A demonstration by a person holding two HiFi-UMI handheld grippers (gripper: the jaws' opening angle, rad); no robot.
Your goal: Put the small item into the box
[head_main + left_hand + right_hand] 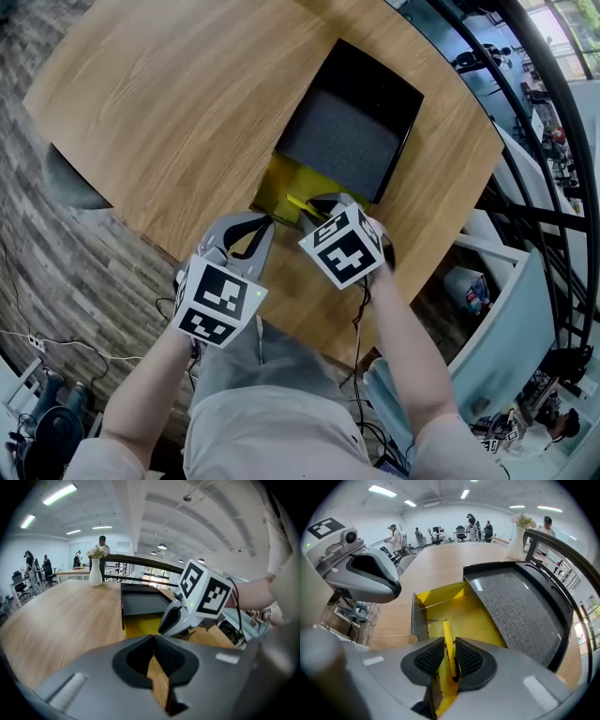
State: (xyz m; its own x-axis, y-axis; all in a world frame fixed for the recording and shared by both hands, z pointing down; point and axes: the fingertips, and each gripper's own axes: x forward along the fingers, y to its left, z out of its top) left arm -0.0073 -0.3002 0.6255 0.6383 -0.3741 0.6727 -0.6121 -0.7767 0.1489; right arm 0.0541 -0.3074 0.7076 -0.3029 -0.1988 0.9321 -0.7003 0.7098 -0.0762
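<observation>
Right tool (449, 654) pinching yellow stick (447, 637), maybe pen, wood table (433, 566), bright office (440, 520)

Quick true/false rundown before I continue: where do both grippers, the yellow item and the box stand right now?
1. The right gripper is shut on the thin yellow item. True.
2. The left gripper grips the item too. False: its jaws are together with nothing between them.
3. The box is closed. False: it is open, and its black lid lies back beyond the yellow tray.
4. The item is over the box's yellow inside. True.
5. A white vase stands farther along the table. True.
</observation>
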